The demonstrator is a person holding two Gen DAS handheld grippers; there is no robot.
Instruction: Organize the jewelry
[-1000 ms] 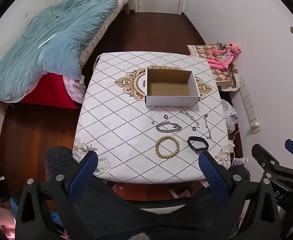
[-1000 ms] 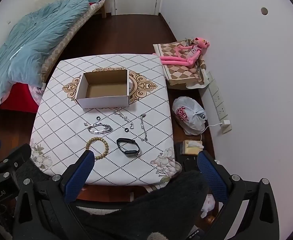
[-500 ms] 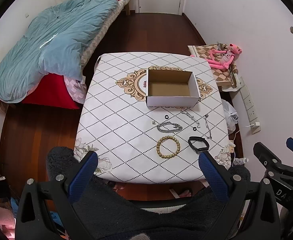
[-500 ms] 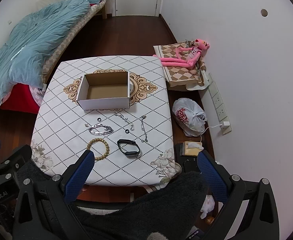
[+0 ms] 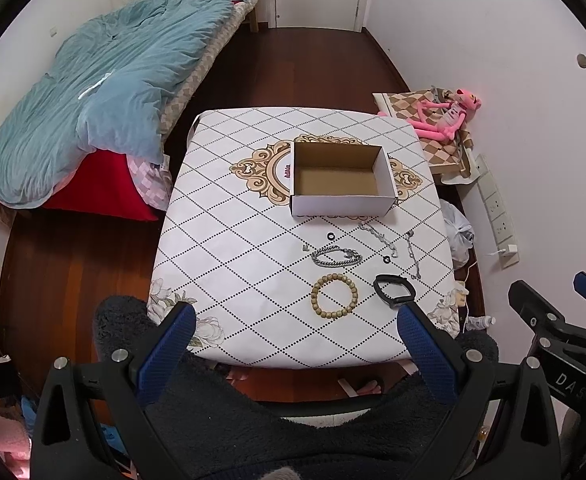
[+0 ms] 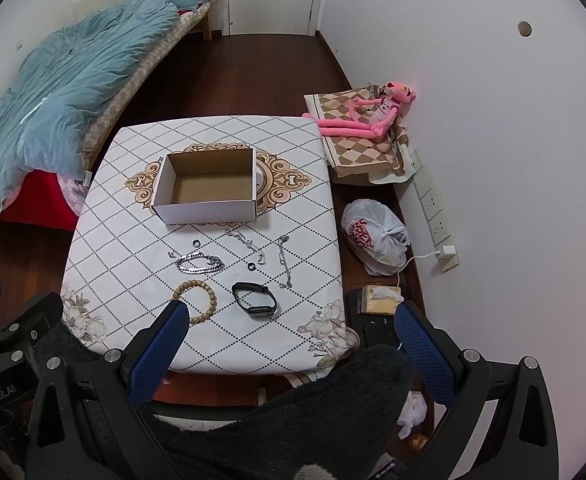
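An open, empty cardboard box (image 5: 341,179) (image 6: 207,186) stands mid-table. In front of it lie a wooden bead bracelet (image 5: 334,295) (image 6: 197,302), a silver chain bracelet (image 5: 336,257) (image 6: 199,263), a black band (image 5: 393,291) (image 6: 254,299), two thin silver chains (image 5: 377,234) (image 5: 413,254) and small black rings (image 5: 331,236). My left gripper (image 5: 295,322) and right gripper (image 6: 289,322) are both open and empty, held high above the table's near edge, well back from the jewelry.
The table (image 5: 233,216) has a white diamond-pattern cloth. A bed with a blue duvet (image 5: 105,80) is at the left. A pink plush toy (image 6: 367,114), a plastic bag (image 6: 375,236) and a wall socket strip (image 6: 433,204) are at the right.
Both views have shifted slightly: the table and jewelry sit a little lower and closer in the frames. Nothing on the table has moved.
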